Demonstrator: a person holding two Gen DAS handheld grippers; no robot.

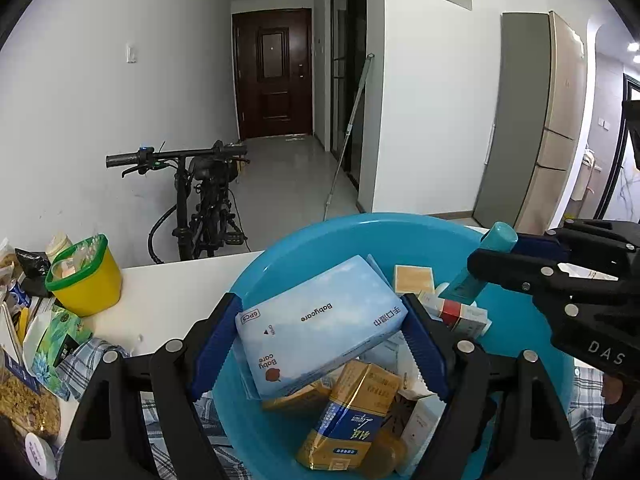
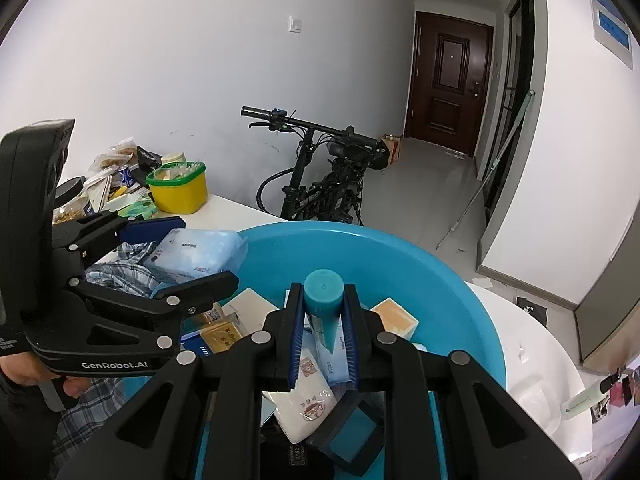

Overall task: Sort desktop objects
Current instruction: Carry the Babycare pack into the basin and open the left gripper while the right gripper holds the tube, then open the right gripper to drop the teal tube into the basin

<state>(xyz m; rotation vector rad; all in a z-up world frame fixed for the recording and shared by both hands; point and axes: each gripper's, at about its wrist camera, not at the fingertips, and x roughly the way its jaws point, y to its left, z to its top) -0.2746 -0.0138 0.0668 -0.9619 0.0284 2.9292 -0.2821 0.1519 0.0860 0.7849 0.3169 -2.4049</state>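
Note:
My left gripper (image 1: 320, 320) is shut on a pale blue Babycare wipes pack (image 1: 316, 320) and holds it over the blue basin (image 1: 280, 256). My right gripper (image 2: 323, 320) is shut on a teal tube (image 2: 323, 300), cap pointing away, also over the basin (image 2: 440, 280). The right gripper and tube (image 1: 486, 260) show at the right of the left wrist view. The left gripper with the wipes pack (image 2: 196, 252) shows at the left of the right wrist view. The basin holds several boxes, among them a yellow and blue carton (image 1: 352, 420).
A yellow tub with a green rim (image 1: 84, 276) stands on the white table (image 1: 168, 288) beside snack bags (image 1: 48, 344). A plaid cloth (image 1: 92, 356) lies under the basin. A bicycle (image 1: 204, 200) and a mop (image 1: 348, 132) stand beyond the table.

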